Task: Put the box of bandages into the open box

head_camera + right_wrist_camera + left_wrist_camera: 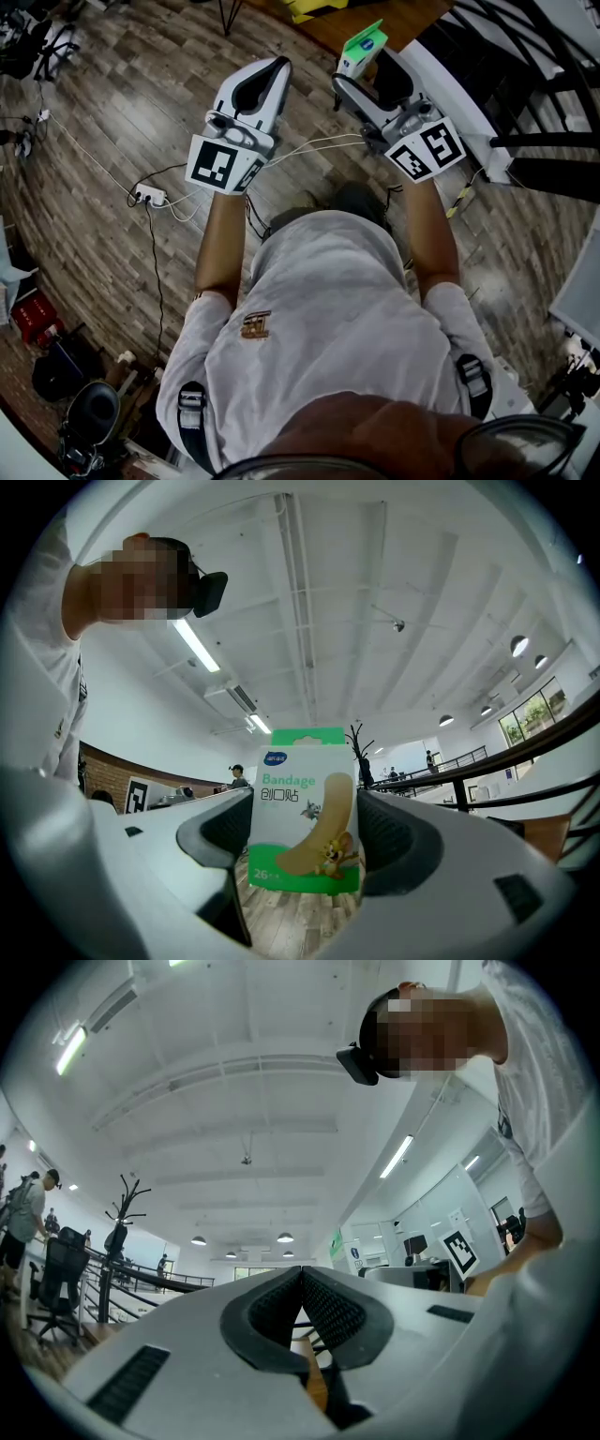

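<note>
The right gripper (305, 841) is clenched on the box of bandages (302, 799). The box stands upright between the 2 dark jaw pads, its printed face turned to the right gripper view. The face is white with a green band at top and bottom, the word "Bandage", a "26" in the lower left corner and a cartoon plaster across the middle. In the head view the same box of bandages (361, 44) sticks out beyond the tips of the right gripper (367, 73), held up in front of the person's chest, above a wooden plank floor (112, 112).

The left gripper (302, 1290) carries nothing. Its ribbed black pads are pressed together along their upper edge, with only a narrow gap lower down. In the head view the left gripper (265, 82) is raised beside the right one, the 2 a little apart and both pointing away from the person. Each has its marker cube nearest the wrist – the left cube (222, 164) and the right cube (428, 147).

On the floor to the left lies a white power strip (148, 197) with thin white cables running from it. A white curved railing edge (450, 89) passes just right of the right gripper. The person wears a white T-shirt (328, 309).
</note>
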`<state>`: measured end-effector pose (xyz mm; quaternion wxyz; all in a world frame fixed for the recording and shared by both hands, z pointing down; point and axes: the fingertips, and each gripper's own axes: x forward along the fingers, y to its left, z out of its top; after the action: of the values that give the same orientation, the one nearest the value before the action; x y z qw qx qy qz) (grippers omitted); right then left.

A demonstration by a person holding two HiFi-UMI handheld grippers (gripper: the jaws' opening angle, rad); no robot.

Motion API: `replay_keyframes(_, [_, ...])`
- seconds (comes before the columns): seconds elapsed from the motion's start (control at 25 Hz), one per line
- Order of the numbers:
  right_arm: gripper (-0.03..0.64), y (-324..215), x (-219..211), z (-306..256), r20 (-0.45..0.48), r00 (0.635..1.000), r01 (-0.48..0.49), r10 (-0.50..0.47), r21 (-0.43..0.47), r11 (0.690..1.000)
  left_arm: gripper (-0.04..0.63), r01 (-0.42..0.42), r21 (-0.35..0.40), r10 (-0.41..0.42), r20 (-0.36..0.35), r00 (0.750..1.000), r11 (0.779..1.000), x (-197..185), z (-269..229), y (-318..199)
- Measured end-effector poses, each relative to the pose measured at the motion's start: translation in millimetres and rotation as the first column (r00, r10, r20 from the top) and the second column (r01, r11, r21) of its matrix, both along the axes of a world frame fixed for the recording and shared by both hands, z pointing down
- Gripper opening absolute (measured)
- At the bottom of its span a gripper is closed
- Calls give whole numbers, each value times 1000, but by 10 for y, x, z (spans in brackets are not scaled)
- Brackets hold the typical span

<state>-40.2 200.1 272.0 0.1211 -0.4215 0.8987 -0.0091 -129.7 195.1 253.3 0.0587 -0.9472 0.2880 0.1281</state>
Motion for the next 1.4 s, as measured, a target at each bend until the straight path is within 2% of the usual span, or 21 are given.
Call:
replay_keyframes(0.2, [337, -83, -58, 28, 4, 1000, 0, 0, -9, 1000, 18, 6, -8, -6, 3, 1000, 1000, -95, 39, -96])
replay_keyframes(0.4, [337, -428, 34, 17, 5, 1000, 14, -14, -20, 1000, 18, 13, -13, -13, 7, 1000, 1000, 10, 21, -424])
replay_keyframes(0.76, [337, -608, 133, 67, 4, 1000, 19, -19, 2, 1000, 19, 21, 8, -21, 16, 1000, 1000, 84, 77, -560])
replay_keyframes(1.12, [337, -1203, 394, 244, -23, 1000, 2, -2, -2, 1000, 20, 28, -3, -28, 27, 999, 1000, 313, 263, -1150])
replay_keyframes(1.4, [337, -2064, 630, 287, -59, 998, -9, 8, -20, 1000, 19, 54, -15, -53, 44, 998, 998, 554, 304, -2009])
